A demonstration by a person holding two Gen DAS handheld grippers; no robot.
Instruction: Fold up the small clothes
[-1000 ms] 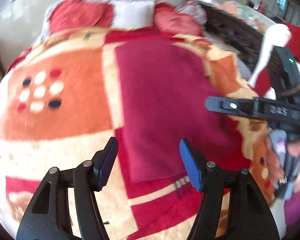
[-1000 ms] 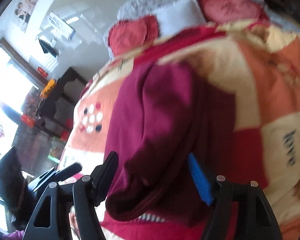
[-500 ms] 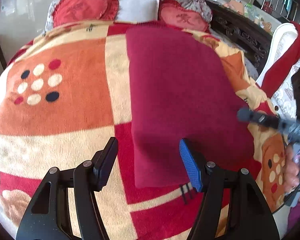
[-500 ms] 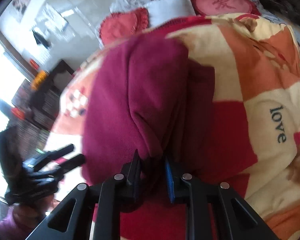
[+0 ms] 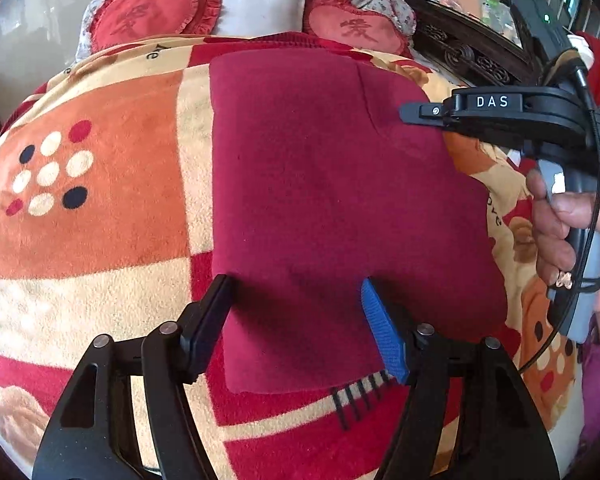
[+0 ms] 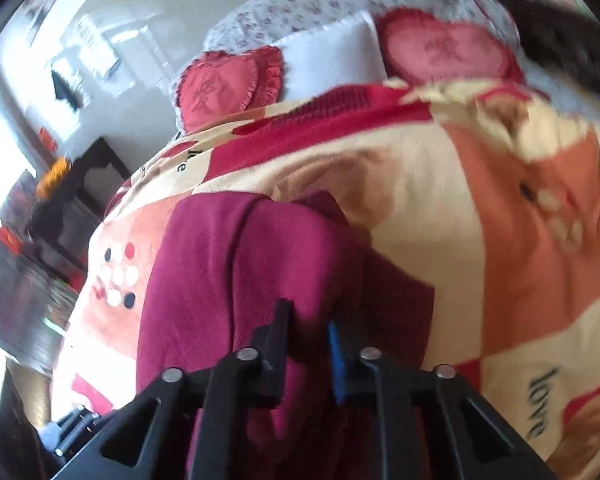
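We have a dark red fleece garment point(image 5: 340, 200) lying on the patterned blanket point(image 5: 100, 208) of the bed, a little right of centre, its near hem just beyond our left gripper point(image 5: 296, 320). We judge it light, soft and limp: it will drape and sag from any single hold, and the thick pile should give the pads good friction rather than slip. It is not fragile. The best holds, we think, are hems and corners, pinching through all layers so a folded edge travels together; a grip in the middle of the cloth would only bunch it.

The left gripper hovers with its jaws apart over the near edge, nothing pressed between them. The right gripper point(image 6: 308, 344) is clamped on a bunched fold of the garment's right side; in the left wrist view its tip sits at the far right edge of the cloth.

Against the earlier frames, the right gripper's jaws have just been closing, from wide around the fabric to a tight pinch on it. The garment's right side now shows a raised fold line. The left gripper has come closer to the near hem, its jaws about as wide as before. The heart cushions point(image 5: 148, 20) at the far end are unchanged.
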